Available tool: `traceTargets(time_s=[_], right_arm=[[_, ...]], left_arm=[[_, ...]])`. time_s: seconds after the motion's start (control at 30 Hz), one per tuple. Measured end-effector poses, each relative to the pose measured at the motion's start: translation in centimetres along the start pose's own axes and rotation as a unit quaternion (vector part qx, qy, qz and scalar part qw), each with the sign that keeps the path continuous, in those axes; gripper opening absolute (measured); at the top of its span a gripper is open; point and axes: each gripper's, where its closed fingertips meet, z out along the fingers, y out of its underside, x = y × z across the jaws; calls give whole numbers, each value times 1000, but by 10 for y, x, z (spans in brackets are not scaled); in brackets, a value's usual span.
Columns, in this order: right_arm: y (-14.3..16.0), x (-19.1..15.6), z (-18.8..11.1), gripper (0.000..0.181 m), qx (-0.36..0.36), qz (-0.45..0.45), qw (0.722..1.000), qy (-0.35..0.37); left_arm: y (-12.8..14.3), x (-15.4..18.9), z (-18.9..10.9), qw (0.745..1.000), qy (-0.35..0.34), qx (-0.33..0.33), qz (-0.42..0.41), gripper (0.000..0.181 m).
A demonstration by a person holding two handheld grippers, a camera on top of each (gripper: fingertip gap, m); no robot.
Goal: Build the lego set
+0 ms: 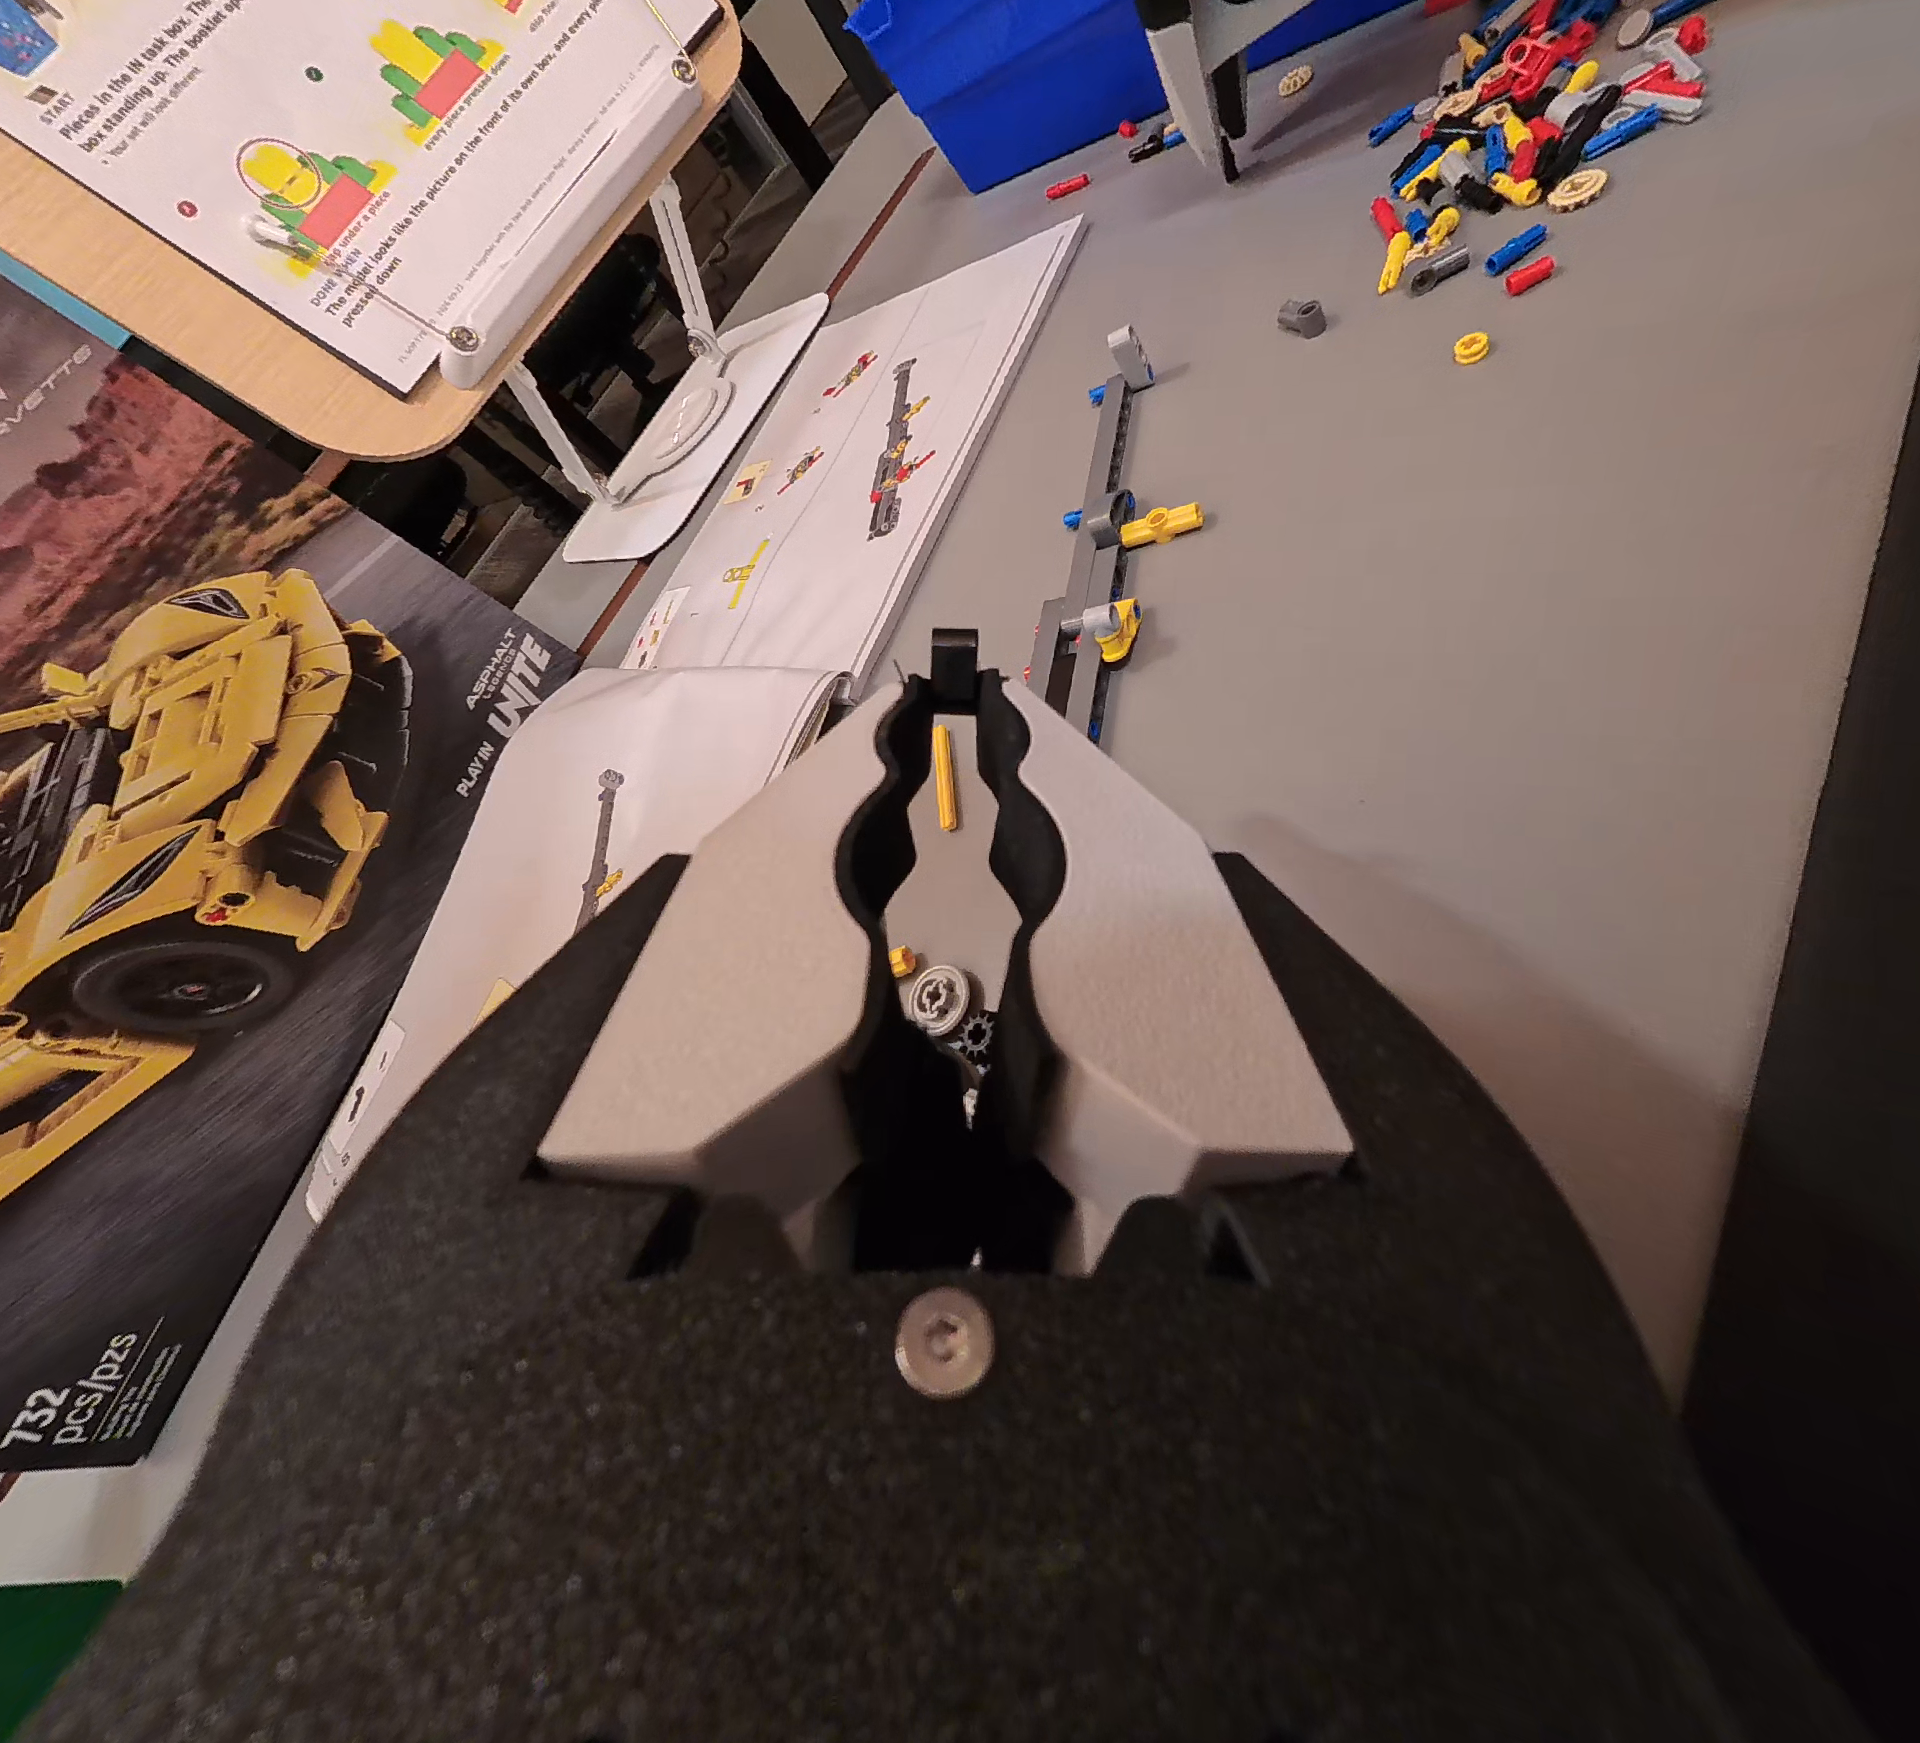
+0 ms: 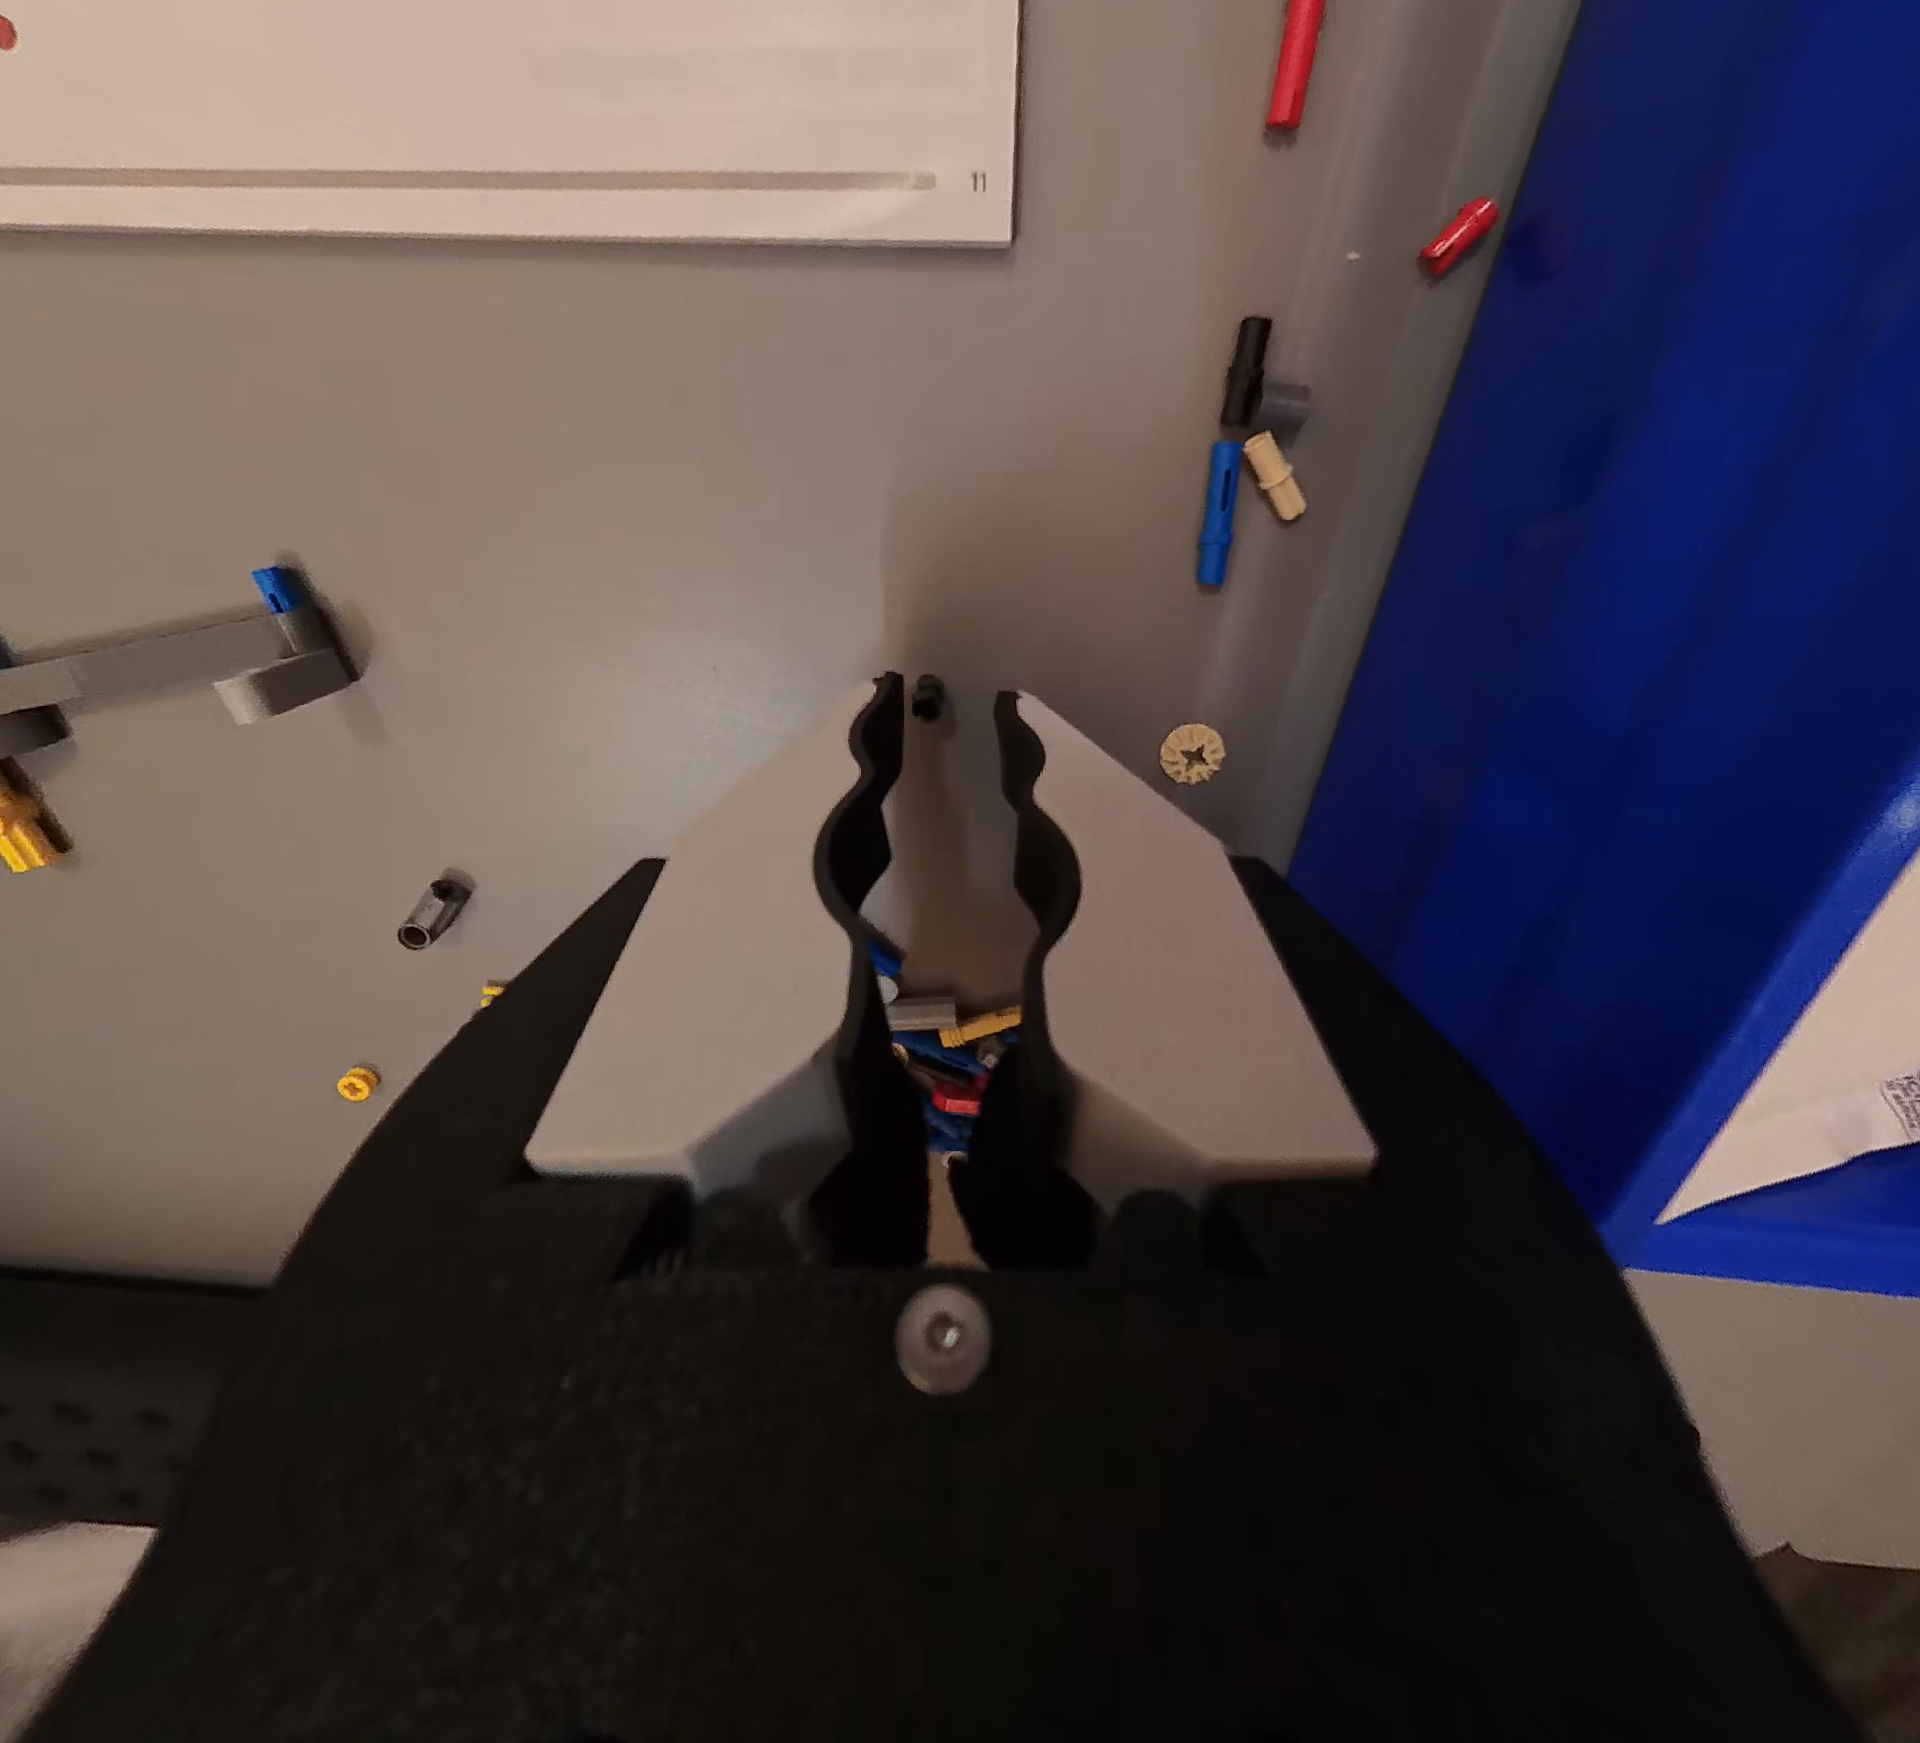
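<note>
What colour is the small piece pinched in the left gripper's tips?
Black piece, in the left gripper; clearest in the left wrist view.

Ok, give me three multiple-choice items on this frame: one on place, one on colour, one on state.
1. Where does the open booklet lie?
A. in a blue bin
B. on the grey table, beside the long grey beam assembly
C. on a stand

2. What colour is the piece at the tips of the left tongs?
A. yellow
B. red
C. black

3. How do the right tongs stand?
A. open
B. shut on a red axle
C. shut on a gear

Key:
1 B, it lies flat next to the beam.
2 C, a black piece sits between the tips.
3 A, a clear gap shows between the tips.
</note>
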Motion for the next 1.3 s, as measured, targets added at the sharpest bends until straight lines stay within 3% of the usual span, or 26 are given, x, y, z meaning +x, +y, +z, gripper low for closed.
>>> traceTargets(time_s=[0.7,0.83,0.93,1.1,1.3], right_arm=[[0,0,1,4,-6,-36,999,15],[-8,-4,-10,4,25,-57,998,24],[-22,-35,-31,4,88,-60,992,-62],[-34,-123,-87,4,203,-147,931,-264],[-9,-212,-136,4,266,-291,831,-392]], left_arm=[[2,2,1,1000,3,-4,3,7],[2,1,1,1000,2,-5,3,7],[1,0,1,1000,0,-4,2,7],[3,-12,0,998,-44,-9,36,7],[-5,-28,-5,985,-121,-2,122,7]])
